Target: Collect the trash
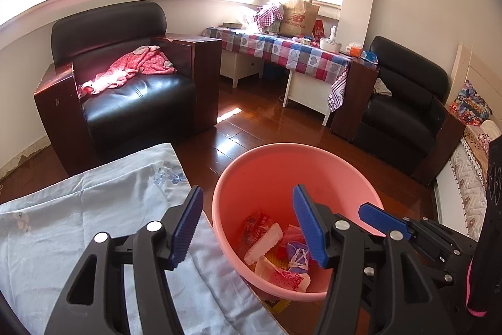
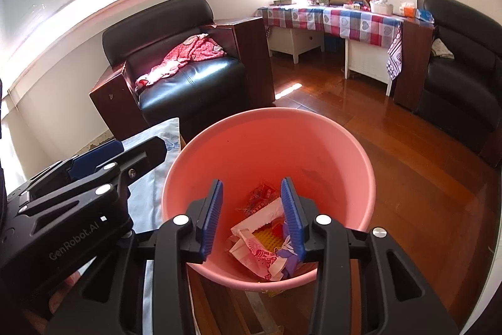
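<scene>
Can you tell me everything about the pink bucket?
The pink bucket is round, looks like smooth plastic, and widens toward its rolled rim. It stands upright on the shiny wooden floor, right beside the light blue sheet. Its top is open, and the bottom holds a pile of crumpled wrappers, red, white, yellow and purple. Both claws hang above it without touching it.

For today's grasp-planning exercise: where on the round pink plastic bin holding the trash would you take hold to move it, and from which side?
Grip the round pink plastic bin at its thin rim, coming from above with one pad inside and one outside. Its wall is too wide to span, and its open top faces up.
</scene>
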Demonstrator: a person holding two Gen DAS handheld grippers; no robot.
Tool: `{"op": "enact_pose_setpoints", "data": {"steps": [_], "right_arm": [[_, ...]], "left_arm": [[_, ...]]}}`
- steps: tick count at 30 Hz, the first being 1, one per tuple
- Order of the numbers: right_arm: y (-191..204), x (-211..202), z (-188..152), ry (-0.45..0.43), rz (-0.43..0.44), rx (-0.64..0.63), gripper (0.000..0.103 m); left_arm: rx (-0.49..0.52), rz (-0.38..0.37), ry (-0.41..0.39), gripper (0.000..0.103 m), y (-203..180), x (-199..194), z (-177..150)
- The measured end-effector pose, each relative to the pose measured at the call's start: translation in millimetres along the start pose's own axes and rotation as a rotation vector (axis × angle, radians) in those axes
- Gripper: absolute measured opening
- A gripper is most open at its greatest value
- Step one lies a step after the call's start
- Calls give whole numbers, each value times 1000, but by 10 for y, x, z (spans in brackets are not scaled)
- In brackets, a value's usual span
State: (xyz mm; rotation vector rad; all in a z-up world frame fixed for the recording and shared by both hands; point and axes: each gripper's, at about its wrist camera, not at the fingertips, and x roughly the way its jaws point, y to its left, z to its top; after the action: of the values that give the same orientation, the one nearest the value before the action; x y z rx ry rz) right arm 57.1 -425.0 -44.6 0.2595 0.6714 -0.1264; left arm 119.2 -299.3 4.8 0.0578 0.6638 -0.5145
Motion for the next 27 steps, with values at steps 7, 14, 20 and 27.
{"op": "enact_pose_setpoints", "data": {"steps": [7, 14, 20, 27], "right_arm": [[107, -136, -21, -29, -9, -37, 40], [162, -237, -35, -44, -16, -45, 40], [203, -308, -65, -44, -11, -52, 40], [281, -373, -86, -44, -2, -66, 40]], "left_arm": [[11, -14, -19, 66, -20, -155, -26], [1, -5, -32, 67, -16, -309, -66], [-9, -1, -44, 67, 16, -468, -97], [-11, 8, -64, 67, 85, -653, -144]]}}
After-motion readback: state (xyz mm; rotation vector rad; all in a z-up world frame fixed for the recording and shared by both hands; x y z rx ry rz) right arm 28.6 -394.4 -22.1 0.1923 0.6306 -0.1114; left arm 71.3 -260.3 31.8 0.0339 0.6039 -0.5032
